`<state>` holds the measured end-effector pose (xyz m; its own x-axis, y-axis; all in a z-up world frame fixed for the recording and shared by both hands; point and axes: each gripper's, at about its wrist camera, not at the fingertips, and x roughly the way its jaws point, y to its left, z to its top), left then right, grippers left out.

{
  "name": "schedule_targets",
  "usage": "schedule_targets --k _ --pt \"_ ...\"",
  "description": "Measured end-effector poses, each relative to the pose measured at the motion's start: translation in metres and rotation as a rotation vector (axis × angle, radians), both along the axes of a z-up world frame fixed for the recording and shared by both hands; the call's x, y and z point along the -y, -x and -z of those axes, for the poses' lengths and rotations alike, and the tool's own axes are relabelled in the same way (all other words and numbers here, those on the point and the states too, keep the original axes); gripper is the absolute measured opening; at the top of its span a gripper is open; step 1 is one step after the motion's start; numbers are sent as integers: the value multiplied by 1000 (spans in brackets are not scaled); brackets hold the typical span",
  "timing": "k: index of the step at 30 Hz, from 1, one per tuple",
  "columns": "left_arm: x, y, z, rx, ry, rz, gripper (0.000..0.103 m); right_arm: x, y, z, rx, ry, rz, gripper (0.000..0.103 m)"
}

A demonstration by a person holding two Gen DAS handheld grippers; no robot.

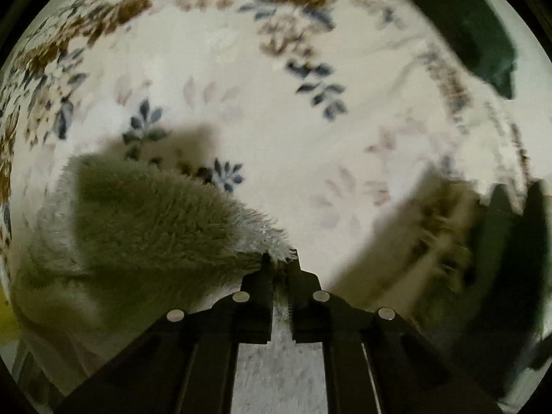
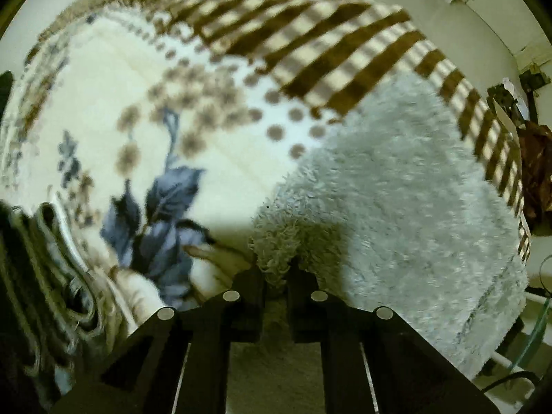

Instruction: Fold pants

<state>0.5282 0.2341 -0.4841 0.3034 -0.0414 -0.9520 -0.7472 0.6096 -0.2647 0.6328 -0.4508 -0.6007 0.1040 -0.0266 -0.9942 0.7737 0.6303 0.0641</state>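
The pants are fluffy pale grey-white fleece. In the left wrist view they point(image 1: 145, 217) hang to the left and below my left gripper point(image 1: 280, 258), which is shut on an edge of them above a floral blanket point(image 1: 276, 114). In the right wrist view the pants point(image 2: 396, 189) spread to the right over the blanket point(image 2: 114, 103), and my right gripper point(image 2: 277, 269) is shut on a bunched edge of them. Both views are motion-blurred.
A dark green cloth point(image 1: 476, 24) lies at the top right of the left wrist view. A brown-checked blanket point(image 2: 310, 34) lies behind the pants. Folded fabric point(image 2: 51, 258) sits at the left. Furniture and clutter point(image 2: 531, 158) stand at the right edge.
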Motion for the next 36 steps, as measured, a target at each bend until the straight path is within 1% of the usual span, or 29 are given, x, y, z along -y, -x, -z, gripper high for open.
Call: schedule_targets --k 1,2,6,8,9,11,14,15,18,20,22,23,25,26,29,31,34,36 --pt "2 10 -5 26 -2 8 4 -4 7 -11 25 15 -20 8" --pt "2 20 -21 67 1 20 4 -8 12 -21 44 26 -38 8" --pt "3 67 -54 174 30 30 4 -20 44 -67 134 43 -84 8" --pt "-1 95 -73 228 44 25 4 -15 63 -94 187 50 -90 8" --pt "-3 106 -78 249 58 19 4 -1 76 -110 212 55 -92 8" --pt "-8 132 -91 284 80 7 4 12 102 -135 253 56 -88 7" --pt "-19 173 -101 312 128 7 4 27 151 -165 284 60 -90 7" --pt "-18 187 -103 313 141 13 4 31 167 -174 289 67 -93 7" --pt "-15 229 -98 288 166 29 4 37 217 -186 288 89 -112 7" --pt "-13 258 -88 256 180 27 4 37 247 -182 276 103 -123 7" --pt "-13 285 -73 219 192 13 4 36 276 -170 254 95 -118 7" --pt "-13 302 -61 187 196 -2 4 34 286 -164 247 97 -117 7" --pt "-13 323 -42 144 200 -20 4 32 311 -149 222 102 -117 7" --pt "-14 335 -29 116 197 -34 4 30 323 -136 203 101 -115 7" --pt "-16 357 3 44 171 -51 4 29 347 -106 158 97 -117 7" --pt "-19 369 20 -3 132 -63 3 29 360 -85 123 88 -115 7" --pt "-23 383 34 -42 117 -86 3 30 373 -66 85 82 -115 7" --pt "-25 388 40 -60 113 -84 3 33 382 -54 66 65 -114 7"
